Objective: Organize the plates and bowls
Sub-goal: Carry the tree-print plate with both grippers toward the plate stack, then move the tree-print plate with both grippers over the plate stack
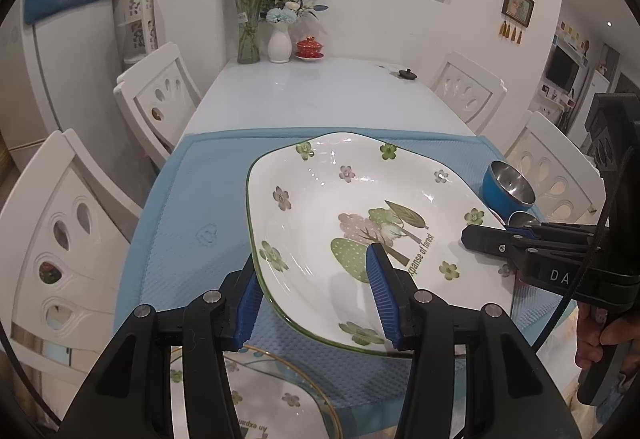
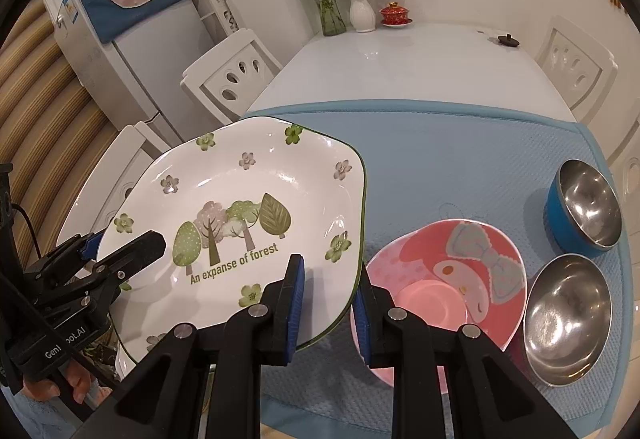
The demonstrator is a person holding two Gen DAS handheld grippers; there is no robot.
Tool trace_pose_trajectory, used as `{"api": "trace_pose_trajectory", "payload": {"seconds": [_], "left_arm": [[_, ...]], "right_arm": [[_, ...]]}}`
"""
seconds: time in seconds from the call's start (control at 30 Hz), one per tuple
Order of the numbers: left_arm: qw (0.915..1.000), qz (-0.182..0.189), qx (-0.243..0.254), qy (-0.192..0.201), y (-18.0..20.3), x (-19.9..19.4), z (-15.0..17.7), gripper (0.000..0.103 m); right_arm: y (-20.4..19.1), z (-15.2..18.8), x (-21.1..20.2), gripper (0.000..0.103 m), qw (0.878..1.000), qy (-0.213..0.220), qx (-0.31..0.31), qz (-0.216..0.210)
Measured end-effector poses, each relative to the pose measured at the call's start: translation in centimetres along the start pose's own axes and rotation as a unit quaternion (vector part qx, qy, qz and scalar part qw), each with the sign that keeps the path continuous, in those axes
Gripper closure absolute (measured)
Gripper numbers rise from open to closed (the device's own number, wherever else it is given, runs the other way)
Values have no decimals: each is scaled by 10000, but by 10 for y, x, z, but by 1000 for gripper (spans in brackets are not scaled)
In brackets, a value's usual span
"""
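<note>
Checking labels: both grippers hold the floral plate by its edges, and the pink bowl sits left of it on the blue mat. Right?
Not quite. In the right wrist view the pink bowl sits right of the floral plate, not left. Both the left gripper and right gripper do hold its edges, over the blue mat.

Two floral plates (image 1: 352, 207) (the second (image 1: 276, 399) barely shows at the table's near edge), one pink bowl (image 2: 440, 279), probably two steel bowls (image 2: 568, 315), two vases (image 2: 362, 13).

3 bowls (image 2: 442, 279) lie right of plate (image 2: 240, 223).
</note>
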State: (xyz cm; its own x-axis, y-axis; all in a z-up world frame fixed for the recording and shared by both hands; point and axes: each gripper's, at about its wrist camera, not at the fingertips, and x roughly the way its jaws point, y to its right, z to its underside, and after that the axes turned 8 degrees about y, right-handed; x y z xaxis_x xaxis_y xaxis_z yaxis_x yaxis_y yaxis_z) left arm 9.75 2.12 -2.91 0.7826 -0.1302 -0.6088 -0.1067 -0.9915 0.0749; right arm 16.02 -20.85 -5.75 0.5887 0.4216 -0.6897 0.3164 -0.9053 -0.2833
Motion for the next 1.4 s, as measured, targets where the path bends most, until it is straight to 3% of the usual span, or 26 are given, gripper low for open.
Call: {"api": "trace_pose_trajectory", "payload": {"seconds": [0.67, 1.4], "left_arm": [[9995, 116, -268, 100, -14, -24, 16, 57], [9988, -106, -469, 117, -32, -53, 42, 57]], "right_arm": [[-19, 24, -16, 81, 9999, 34, -89, -77], [-46, 44, -15, 81, 9992, -71, -257, -290]]}}
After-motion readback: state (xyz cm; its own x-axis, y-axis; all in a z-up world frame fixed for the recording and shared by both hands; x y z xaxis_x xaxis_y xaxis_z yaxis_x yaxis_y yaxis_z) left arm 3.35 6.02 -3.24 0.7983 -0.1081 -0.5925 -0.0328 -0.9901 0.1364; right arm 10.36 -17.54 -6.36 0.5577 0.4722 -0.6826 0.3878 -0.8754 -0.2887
